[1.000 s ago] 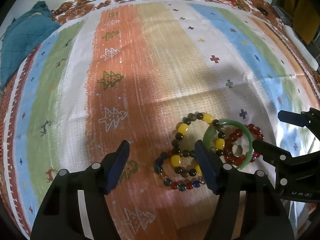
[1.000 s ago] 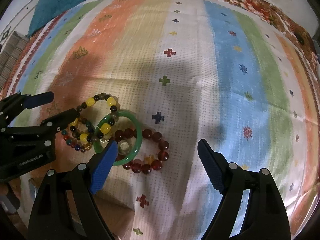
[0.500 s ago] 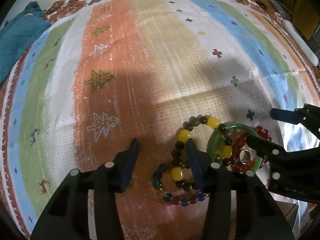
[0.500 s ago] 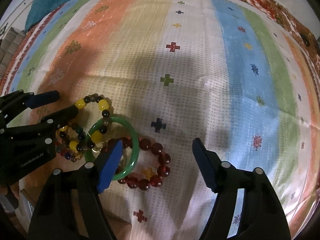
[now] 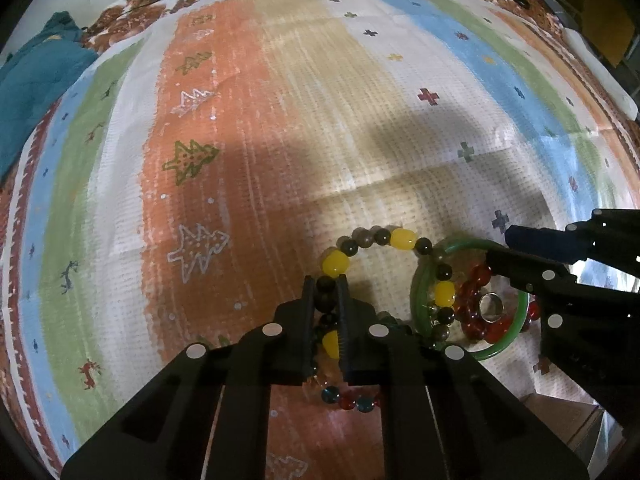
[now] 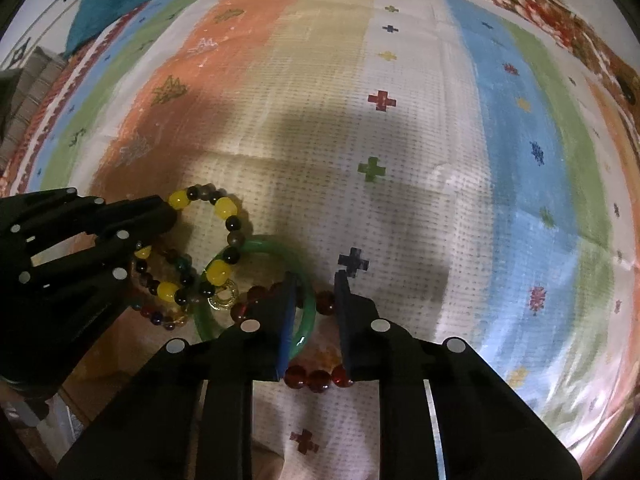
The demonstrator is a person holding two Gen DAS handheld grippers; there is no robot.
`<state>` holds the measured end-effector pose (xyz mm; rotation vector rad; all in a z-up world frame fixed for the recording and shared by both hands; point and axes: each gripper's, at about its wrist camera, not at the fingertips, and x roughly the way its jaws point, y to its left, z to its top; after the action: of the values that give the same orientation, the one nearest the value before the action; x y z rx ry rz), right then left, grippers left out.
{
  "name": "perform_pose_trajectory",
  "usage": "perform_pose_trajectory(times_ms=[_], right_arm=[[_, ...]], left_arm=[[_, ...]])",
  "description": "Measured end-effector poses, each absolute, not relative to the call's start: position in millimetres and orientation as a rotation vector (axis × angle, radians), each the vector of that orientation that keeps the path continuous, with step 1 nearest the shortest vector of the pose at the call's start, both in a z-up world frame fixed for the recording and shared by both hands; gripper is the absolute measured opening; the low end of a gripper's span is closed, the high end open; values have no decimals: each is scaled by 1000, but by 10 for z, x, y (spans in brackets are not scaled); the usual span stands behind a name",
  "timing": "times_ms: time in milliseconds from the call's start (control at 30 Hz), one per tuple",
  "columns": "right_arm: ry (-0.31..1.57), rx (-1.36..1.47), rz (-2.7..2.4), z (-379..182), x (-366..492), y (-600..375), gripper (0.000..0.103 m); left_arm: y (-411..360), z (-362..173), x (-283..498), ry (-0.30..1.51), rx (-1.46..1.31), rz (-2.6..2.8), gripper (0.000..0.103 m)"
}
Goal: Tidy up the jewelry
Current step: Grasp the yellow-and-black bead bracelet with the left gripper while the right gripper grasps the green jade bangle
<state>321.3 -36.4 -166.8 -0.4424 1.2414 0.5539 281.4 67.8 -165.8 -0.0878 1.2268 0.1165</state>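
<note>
A pile of jewelry lies on the striped cloth. A yellow-and-dark bead bracelet overlaps a green bangle, a red bead bracelet, a silver ring and a multicolour bead bracelet. My left gripper is shut on the yellow-and-dark bead bracelet. My right gripper has narrowed around the green bangle and the red bead bracelet; a gap still shows between its fingers. A gold ring lies inside the bangle.
The striped cloth spreads far ahead of the pile. A teal cloth lies at the far left. The table's near edge is just behind the jewelry at lower right. A white object lies at far right.
Both grippers moved down onto the pile. The left closed from wide open onto the yellow-and-dark bracelet. The right narrowed from wide open around the bangle and red beads.
</note>
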Motion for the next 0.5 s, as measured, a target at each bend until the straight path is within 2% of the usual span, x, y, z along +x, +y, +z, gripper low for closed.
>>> perform_pose_trajectory(times_ms=[33, 500], right_arm=[[1235, -451, 553, -1658, 3198, -353, 10], [1192, -439, 552, -1453, 3131, -431, 9]], left_arm=[[680, -1641, 2808, 1223, -90, 118, 9], [692, -1316, 2631, 1182, -160, 125, 9]])
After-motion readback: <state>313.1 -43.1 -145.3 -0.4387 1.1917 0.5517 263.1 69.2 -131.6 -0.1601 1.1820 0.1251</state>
